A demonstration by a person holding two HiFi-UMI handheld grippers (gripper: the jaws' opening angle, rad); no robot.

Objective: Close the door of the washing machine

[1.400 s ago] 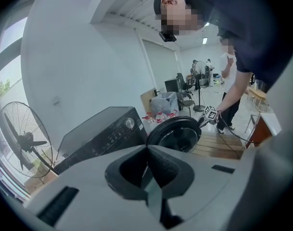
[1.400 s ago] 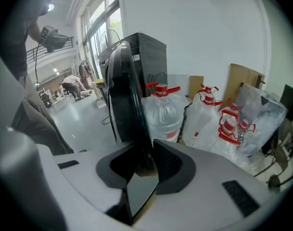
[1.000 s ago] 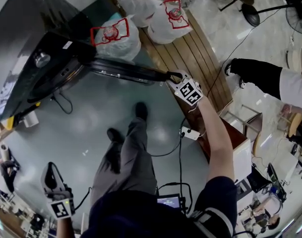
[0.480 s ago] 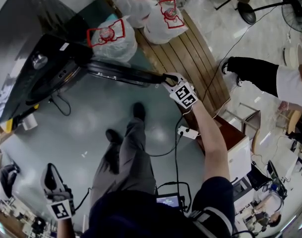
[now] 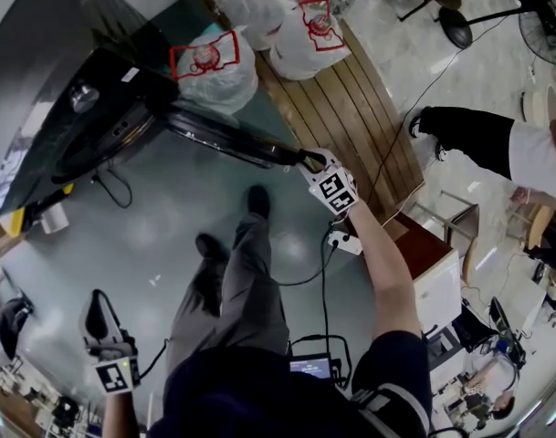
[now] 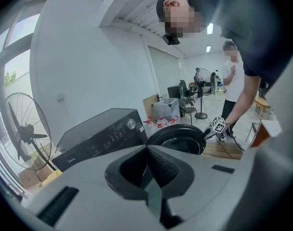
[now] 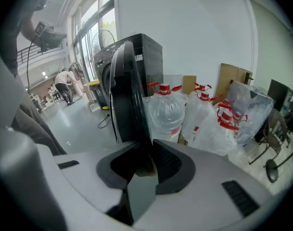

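The black front-loading washing machine (image 5: 77, 126) stands at the upper left of the head view. Its round door (image 5: 227, 133) is swung wide open and points right. My right gripper (image 5: 307, 158) is shut on the door's free edge. In the right gripper view the dark door rim (image 7: 129, 95) runs edge-on down between the pads of that gripper (image 7: 148, 153). My left gripper (image 5: 97, 318) hangs low at the bottom left, far from the machine, shut on nothing. The left gripper view shows its jaws (image 6: 147, 150) together, with the machine (image 6: 100, 134) and open door (image 6: 177, 138) beyond.
Bagged water bottles (image 5: 209, 67) stand just behind the door on a wooden platform (image 5: 341, 99). A power strip (image 5: 343, 242) and cables lie on the floor by my legs (image 5: 241, 272). Another person (image 5: 497, 144) stands at the right. A floor fan (image 6: 26, 129) stands left of the machine.
My right gripper has moved a little left and toward me with the door's edge held, and the door has swung slightly with it. The left gripper has stayed where it was.
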